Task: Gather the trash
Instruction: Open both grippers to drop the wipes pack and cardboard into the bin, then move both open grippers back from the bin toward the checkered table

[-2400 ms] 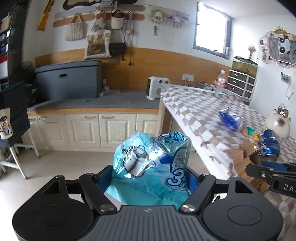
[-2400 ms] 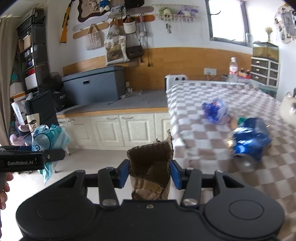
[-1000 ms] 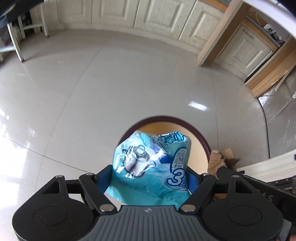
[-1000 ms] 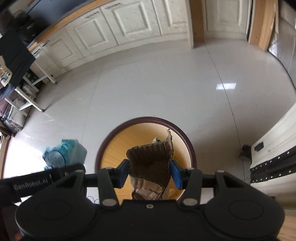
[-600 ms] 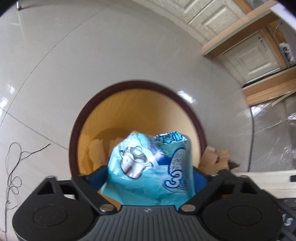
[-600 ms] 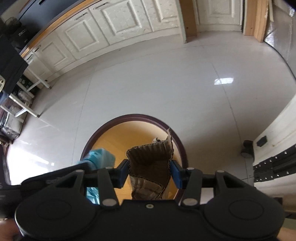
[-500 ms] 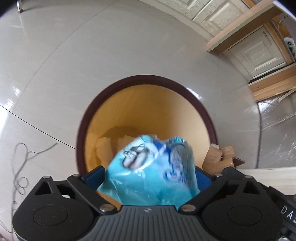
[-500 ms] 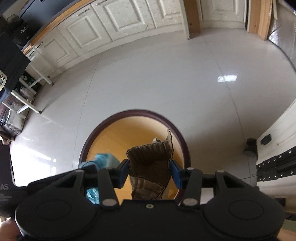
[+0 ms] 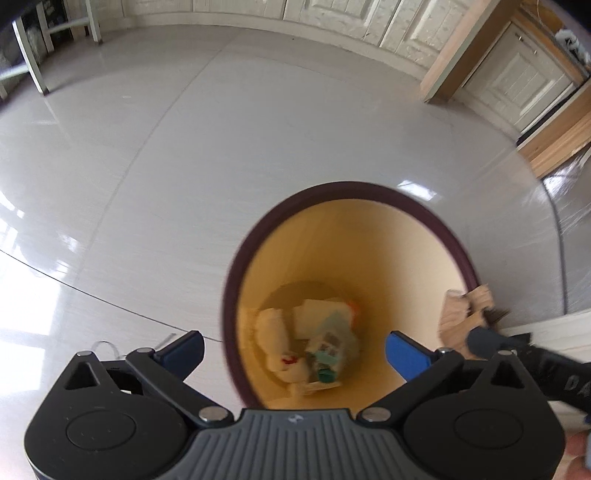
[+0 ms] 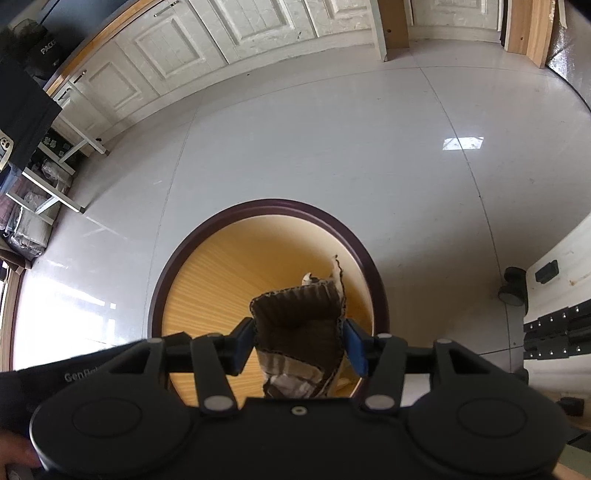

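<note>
I hold two grippers over one round waste bin (image 9: pixel 236 280), which stands on a glossy pale grey tiled floor (image 9: pixel 155 155). The bin has a dark maroon rim and a smooth yellow-orange inner wall. My left gripper (image 9: pixel 293 350) points steeply down into its mouth; its jaws have just been opening and now stand spread wide, the two blue pads (image 9: pixel 183 349) far apart with nothing between them. The light blue plastic packet (image 9: pixel 332 347) lies at the bottom of the bin, crumpled and blurred, among several pale scraps of paper or wrapping (image 9: pixel 273 334) that I cannot count exactly, with a small orange bit just beside them. To the right, my right gripper (image 10: pixel 300 341) hangs above the same bin, and its jaws have just eased apart a little, yet one piece of brown corrugated cardboard (image 10: pixel 299 321) is between them, both blue pads against its sides as far as I can tell. The cardboard is folded into a rough open tube, ribbed along its edge, torn and ragged at the upper right corner, with a paler crumpled layer at its lower end. Cream panelled cabinet doors (image 10: pixel 258 29) line the far side of the floor, and a small black caster wheel (image 10: pixel 513 290) sits on the floor at the far right.
</note>
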Available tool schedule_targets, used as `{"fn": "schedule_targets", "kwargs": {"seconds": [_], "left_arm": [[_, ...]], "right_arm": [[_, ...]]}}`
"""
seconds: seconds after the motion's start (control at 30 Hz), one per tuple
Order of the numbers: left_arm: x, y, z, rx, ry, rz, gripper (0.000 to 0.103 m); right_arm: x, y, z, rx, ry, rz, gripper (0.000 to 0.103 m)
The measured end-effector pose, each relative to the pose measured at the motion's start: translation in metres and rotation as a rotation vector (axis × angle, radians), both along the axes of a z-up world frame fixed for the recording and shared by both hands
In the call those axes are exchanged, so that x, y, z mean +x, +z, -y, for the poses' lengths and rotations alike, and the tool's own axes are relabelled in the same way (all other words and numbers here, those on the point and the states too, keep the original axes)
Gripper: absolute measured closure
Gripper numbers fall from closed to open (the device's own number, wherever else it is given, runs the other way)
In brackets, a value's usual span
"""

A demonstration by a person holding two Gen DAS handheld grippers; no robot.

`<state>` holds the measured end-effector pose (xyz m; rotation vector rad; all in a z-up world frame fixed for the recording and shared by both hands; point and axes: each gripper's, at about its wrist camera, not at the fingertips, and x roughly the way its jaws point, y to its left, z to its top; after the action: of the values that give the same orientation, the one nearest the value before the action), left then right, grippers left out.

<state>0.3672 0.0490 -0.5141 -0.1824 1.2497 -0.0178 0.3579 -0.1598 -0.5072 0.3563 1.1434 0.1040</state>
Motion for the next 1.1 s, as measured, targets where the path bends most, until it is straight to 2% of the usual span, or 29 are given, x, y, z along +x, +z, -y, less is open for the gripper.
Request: {"fn": "schedule_targets", "kwargs": {"seconds": [0.2,0.27,0.4,0.63,0.83,1.1], "left_arm": [[-0.007,-0.002,-0.007,0.064,0.002,-0.018,0.000],[-0.007,-0.002,-0.009,0.066,0.004,-0.021,0.000],[-0.006,-0.001,-0.010,0.072,0.001,-0.033,0.000],[-0.008,0.003,-0.011,0.092,0.000,-0.042,0.000],[-0.014,0.011,-0.012,0.097,-0.002,-0.041,0.000],[-0.026,0.029,-0.010,0.096,-0.016,-0.022,0.000]], "right_arm": [[0.000,0.001,-0.001,-0.005,0.007,0.016,0.040],[0.000,0.001,-0.002,-0.019,0.000,0.010,0.032],[0.000,-0.001,-0.002,-0.044,0.002,-0.003,0.028],[-0.001,0.000,-0.005,-0.067,0.033,0.006,0.017],[-0.007,0.001,0.003,-0.101,0.021,-0.024,0.008],[-0.021,0.018,0.000,-0.154,0.056,0.007,0.000]]}}
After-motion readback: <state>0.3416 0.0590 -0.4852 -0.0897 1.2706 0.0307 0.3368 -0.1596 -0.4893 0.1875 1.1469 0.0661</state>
